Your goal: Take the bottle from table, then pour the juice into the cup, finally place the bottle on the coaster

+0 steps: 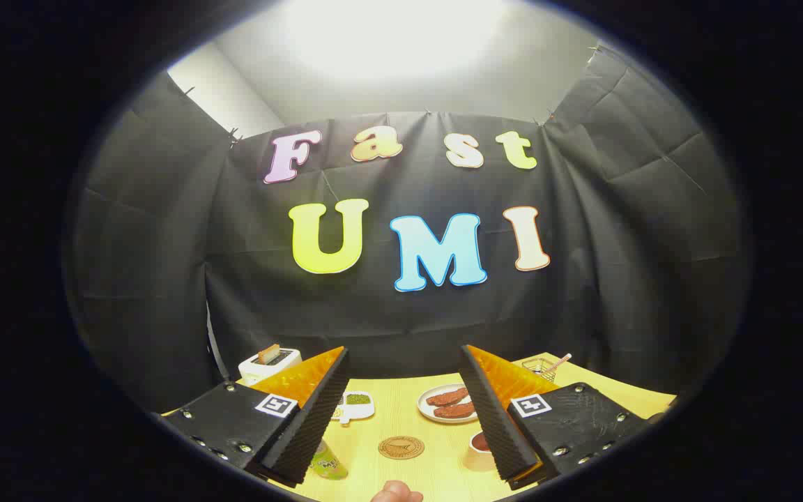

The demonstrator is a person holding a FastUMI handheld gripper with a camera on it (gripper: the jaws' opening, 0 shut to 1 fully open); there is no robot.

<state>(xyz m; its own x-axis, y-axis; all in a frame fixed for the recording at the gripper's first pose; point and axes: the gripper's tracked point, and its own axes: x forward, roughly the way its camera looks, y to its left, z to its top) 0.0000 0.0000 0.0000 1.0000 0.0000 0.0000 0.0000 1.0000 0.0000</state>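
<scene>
Yellow worktop [401,408] carries everything untouched, so nothing looks done yet: the tool [405,376] hovers with fingers spread wide and empty, the bottle [326,461] under its left finger, the coaster [401,447] between them, the cup [478,450] beside its right finger.

The gripper [401,418] hangs wide apart and empty above the desk [394,411]. Around the coaster [401,447]: bottle [326,462] left, cup [479,449] right, plate [449,403] beyond.
</scene>
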